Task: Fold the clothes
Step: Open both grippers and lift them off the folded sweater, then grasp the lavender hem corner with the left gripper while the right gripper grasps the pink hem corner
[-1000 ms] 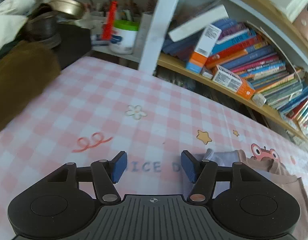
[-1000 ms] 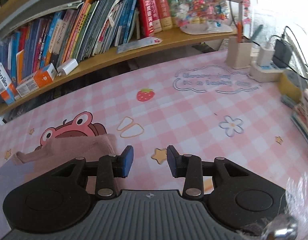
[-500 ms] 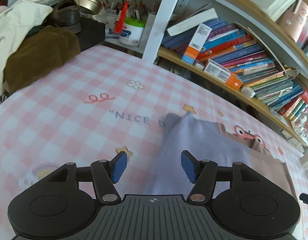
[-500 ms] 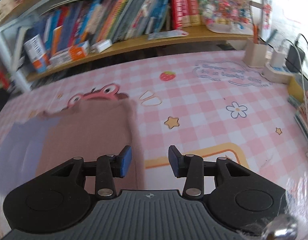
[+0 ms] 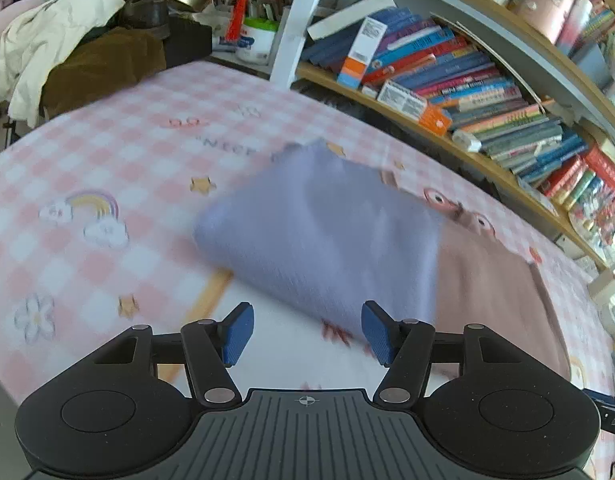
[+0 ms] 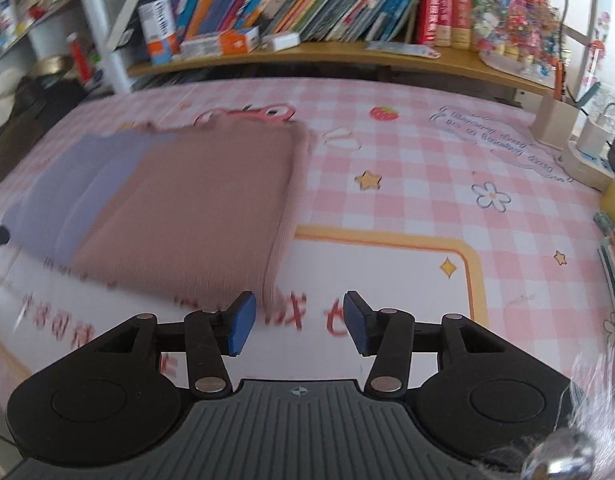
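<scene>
A pink checked table cover [image 6: 407, 152] printed with stars, flowers and a rainbow is filling the desk below a crowded bookshelf [image 5: 487, 80], and on it a two-tone garment is lying flat as a tidy rectangle: a lavender half [image 5: 323, 224] toward the left side, a dusty-pink half [image 6: 203, 208] toward the right. Its edges are running straight and its right-hand side is showing a thick, layered fold line, so the cloth appears to be lying folded already; whether a further fold is wanted, the blurred views are not settling.

The left gripper [image 5: 305, 332] is hanging above the near edge of the lavender half, its blue pads standing wide apart and holding nothing, the cloth's near corner lying just ahead of and between them. The right gripper [image 6: 295, 326] is hovering near the pink half's near right corner, pads likewise spread wide and empty, the cloth lying just beyond the left pad and clear of it. Neither pair of fingers is touching the fabric.

A heap of cream and brown clothing [image 5: 75, 52] is sitting well apart at the far left.
</scene>
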The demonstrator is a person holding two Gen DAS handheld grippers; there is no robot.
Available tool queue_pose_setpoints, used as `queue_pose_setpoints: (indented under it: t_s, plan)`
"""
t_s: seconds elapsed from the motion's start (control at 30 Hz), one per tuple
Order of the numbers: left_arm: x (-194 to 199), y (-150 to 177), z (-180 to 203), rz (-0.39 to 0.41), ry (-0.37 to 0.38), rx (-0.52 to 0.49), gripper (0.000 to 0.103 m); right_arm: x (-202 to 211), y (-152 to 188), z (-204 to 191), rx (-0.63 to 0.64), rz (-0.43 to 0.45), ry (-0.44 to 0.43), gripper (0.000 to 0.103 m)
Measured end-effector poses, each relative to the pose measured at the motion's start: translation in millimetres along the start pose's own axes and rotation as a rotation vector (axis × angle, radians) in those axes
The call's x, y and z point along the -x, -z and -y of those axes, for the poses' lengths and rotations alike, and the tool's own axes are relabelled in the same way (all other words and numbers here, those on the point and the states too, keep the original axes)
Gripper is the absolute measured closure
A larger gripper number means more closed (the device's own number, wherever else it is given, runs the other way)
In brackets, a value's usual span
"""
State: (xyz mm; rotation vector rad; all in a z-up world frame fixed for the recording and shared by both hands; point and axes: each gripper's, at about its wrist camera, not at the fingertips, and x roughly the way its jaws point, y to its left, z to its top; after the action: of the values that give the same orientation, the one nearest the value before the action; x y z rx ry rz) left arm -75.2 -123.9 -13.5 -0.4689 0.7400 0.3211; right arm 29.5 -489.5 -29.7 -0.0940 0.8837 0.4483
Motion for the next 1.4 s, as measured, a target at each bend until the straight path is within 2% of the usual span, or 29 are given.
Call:
queue_pose_setpoints:
  t_s: [0.17, 0.23, 0.43, 0.57, 0.77, 0.9, 1.07, 1.17, 1.3, 1.33, 1.4]
  plan:
    - [2.8, 20.6, 5.9, -0.030, -0.018, 0.035, 0.042, 0.8, 12.2, 7.2, 0.013, -0.029, -0.034, 0.053]
    - [3.0, 24.4, 4.9, -0.034, -0.017, 0.066, 0.041, 1.9, 13.9, 6.9, 0.010, -0.032, -0.060, 0.047]
    - [-6.1, 20.3, -10.0, -0.026, 0.045, 0.235, 0.039, 2.4, 10.2, 3.9, -0.026, -0.031, -0.116, 0.046]
    - [-16.9, 13.2, -26.2, -0.010, 0.074, 0.353, 0.039, -2.2, -0.2, 14.2, -0.163, -0.021, -0.174, 0.038]
    - [-32.5, -0.9, -47.0, 0.008, 0.094, 0.471, 0.039, -16.6, -8.0, 27.6, -0.390, -0.063, -0.200, 0.038]
    - [-45.8, -10.7, -57.9, 0.001, 0.113, 0.530, 0.042, -26.7, -10.6, 31.5, -0.503, -0.086, -0.206, 0.041]
    - [-59.9, -20.4, -65.6, -0.001, 0.134, 0.570, 0.043, -37.7, -12.1, 29.6, -0.576, -0.101, -0.201, 0.060]
    - [-67.3, -26.1, -68.7, -0.002, 0.148, 0.591, 0.045, -41.6, -14.4, 24.8, -0.580, -0.099, -0.184, 0.066]
    - [-78.1, -32.3, -76.7, -0.018, 0.163, 0.651, 0.066, -44.7, -15.0, 20.5, -0.589, -0.098, -0.174, 0.074]
    - [-81.4, -33.4, -80.1, -0.023, 0.172, 0.676, 0.068, -45.3, -15.0, 18.5, -0.589, -0.097, -0.171, 0.074]
    - [-84.1, -37.2, -82.9, -0.024, 0.172, 0.657, 0.080, -46.7, -15.6, 13.2, -0.580, -0.096, -0.163, 0.076]
